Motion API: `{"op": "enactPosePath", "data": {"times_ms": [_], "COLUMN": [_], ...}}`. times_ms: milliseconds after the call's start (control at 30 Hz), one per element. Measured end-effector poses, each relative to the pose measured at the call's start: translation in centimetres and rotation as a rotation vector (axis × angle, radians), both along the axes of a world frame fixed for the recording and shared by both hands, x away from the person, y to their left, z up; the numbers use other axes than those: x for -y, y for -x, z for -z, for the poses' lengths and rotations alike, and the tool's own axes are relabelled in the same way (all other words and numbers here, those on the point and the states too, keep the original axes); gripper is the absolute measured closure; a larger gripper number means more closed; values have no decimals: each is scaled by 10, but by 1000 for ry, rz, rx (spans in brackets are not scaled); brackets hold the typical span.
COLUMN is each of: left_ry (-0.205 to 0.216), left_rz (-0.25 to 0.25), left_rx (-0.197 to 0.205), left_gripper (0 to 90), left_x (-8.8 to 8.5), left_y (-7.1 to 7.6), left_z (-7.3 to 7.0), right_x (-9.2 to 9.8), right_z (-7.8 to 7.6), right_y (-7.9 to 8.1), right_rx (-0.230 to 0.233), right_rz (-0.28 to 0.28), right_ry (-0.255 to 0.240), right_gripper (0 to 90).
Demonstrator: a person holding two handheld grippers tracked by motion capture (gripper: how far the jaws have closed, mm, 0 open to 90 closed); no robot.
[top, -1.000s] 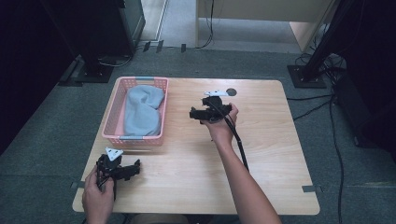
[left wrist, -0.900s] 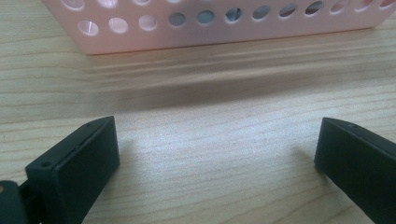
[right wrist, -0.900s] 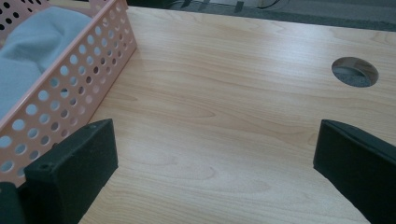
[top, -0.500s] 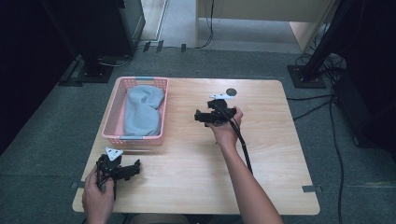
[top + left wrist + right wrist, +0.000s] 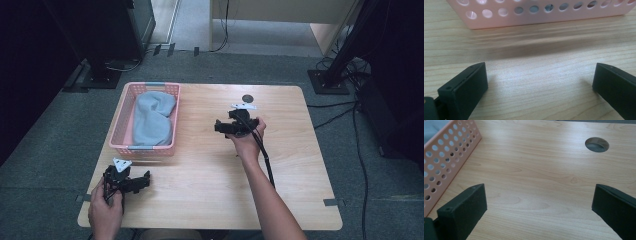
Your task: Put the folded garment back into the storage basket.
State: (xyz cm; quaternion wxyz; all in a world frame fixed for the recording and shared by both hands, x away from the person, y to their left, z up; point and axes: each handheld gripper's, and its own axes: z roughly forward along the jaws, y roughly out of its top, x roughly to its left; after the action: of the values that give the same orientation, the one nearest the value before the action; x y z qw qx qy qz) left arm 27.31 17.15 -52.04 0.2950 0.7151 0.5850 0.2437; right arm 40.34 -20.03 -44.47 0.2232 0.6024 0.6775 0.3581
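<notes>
A pink perforated basket [image 5: 146, 141] is taken as the landmark. A grey-blue cloth [image 5: 152, 118] lies bundled inside it and covers most of its floor.

The right gripper [image 5: 223, 127] is held above the table [image 5: 210, 190], well apart from the basket's right wall, with its jaws spread wide and nothing between them. The left gripper [image 5: 143, 181] is held just in front of the basket's near wall [image 5: 544, 15], its jaws likewise spread wide and empty.

The cloth is judged soft, light and limp. It is not expected to slip or break, but it will sag and trail when lifted. A raised fold near the middle of the bundle is recommended as the hold, pinched from above. With 2 grippers, 2 separated folds may be taken to limit drooping. The basket is judged light and may shift if the cloth drags on its rim.
</notes>
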Motion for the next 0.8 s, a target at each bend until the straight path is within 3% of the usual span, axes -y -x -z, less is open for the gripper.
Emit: {"op": "enactPosePath", "data": {"times_ms": [800], "left_ry": [0], "left_rz": [0], "left_rx": [0], "left_gripper": [0], "left_x": [0], "left_y": [0], "left_z": [0], "right_x": [24], "right_z": [14], "right_y": [9], "right_rx": [-25], "right_rz": [31], "right_ry": [4], "right_gripper": [0]}}
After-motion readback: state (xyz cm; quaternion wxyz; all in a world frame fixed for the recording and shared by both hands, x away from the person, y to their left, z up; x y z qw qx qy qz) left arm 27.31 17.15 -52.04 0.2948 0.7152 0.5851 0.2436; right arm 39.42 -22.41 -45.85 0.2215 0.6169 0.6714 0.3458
